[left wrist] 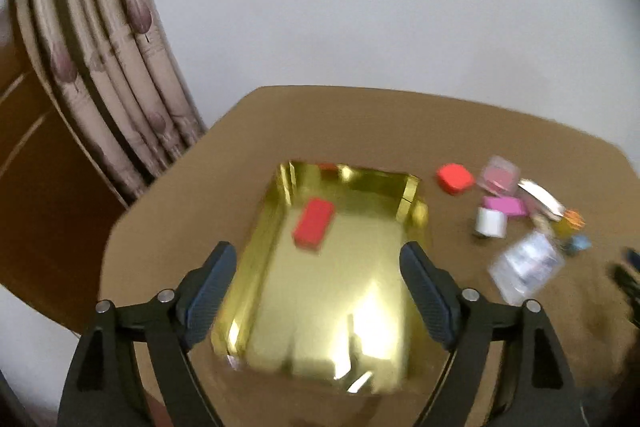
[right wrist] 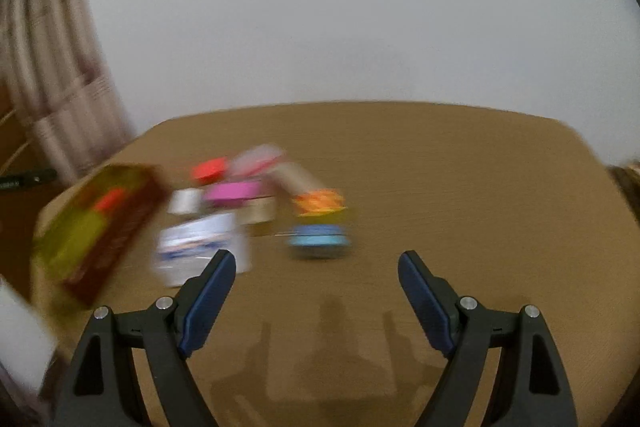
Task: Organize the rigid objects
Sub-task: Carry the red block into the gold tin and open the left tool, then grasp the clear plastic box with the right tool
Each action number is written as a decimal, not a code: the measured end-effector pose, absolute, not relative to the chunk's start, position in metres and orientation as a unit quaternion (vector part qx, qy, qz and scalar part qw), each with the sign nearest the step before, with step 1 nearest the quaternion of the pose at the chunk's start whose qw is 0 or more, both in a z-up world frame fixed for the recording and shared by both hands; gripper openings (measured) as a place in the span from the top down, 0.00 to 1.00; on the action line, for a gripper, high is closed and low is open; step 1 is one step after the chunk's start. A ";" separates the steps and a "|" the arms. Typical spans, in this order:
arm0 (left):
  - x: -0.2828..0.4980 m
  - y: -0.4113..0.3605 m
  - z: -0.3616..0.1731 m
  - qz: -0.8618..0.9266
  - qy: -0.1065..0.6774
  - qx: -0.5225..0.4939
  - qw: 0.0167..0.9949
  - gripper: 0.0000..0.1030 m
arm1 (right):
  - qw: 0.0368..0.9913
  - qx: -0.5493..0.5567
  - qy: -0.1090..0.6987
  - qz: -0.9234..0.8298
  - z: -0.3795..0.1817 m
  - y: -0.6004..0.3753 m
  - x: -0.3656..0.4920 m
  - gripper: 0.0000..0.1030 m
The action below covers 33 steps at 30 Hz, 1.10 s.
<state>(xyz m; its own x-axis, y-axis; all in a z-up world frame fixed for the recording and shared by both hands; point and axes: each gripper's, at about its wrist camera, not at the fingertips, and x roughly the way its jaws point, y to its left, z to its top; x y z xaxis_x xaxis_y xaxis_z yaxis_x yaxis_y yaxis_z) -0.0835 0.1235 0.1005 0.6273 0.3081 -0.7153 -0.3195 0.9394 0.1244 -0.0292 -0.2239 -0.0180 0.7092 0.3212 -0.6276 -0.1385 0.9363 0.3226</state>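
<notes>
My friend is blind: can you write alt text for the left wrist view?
A gold tray on a brown table holds one red block, seen between open jaws. Blurred small items lie scattered to its right.

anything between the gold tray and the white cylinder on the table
No: in the left wrist view, only bare brown table lies between the gold tray and the white cylinder.

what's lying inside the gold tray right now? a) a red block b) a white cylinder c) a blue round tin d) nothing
a: in the left wrist view a red block lies on the floor of the gold tray, while the white cylinder sits outside it on the table.
</notes>
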 end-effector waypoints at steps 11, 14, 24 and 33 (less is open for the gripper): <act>-0.174 0.118 0.071 0.132 0.431 -0.093 0.888 0.21 | 0.831 0.204 0.500 0.134 -0.029 -0.175 0.038 0.17; -0.176 0.118 0.068 0.132 0.428 -0.082 0.890 0.21 | 0.786 0.278 0.544 0.095 -0.037 -0.181 0.049 0.17; -0.193 0.097 0.084 0.092 0.390 -0.021 0.916 0.21 | 0.687 0.442 0.577 0.009 -0.054 -0.158 0.055 0.17; -0.202 0.124 0.082 0.054 0.401 -0.068 0.912 0.21 | 0.677 0.437 0.582 -0.112 -0.053 -0.130 0.065 0.17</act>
<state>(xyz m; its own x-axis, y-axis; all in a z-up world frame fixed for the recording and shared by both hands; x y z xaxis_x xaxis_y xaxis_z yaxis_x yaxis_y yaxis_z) -0.2022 0.1245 0.0817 0.6721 0.0445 -0.7391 -0.1542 0.9847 -0.0810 0.0655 -0.1297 -0.0533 0.2986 0.3568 -0.8851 0.6593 0.5935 0.4617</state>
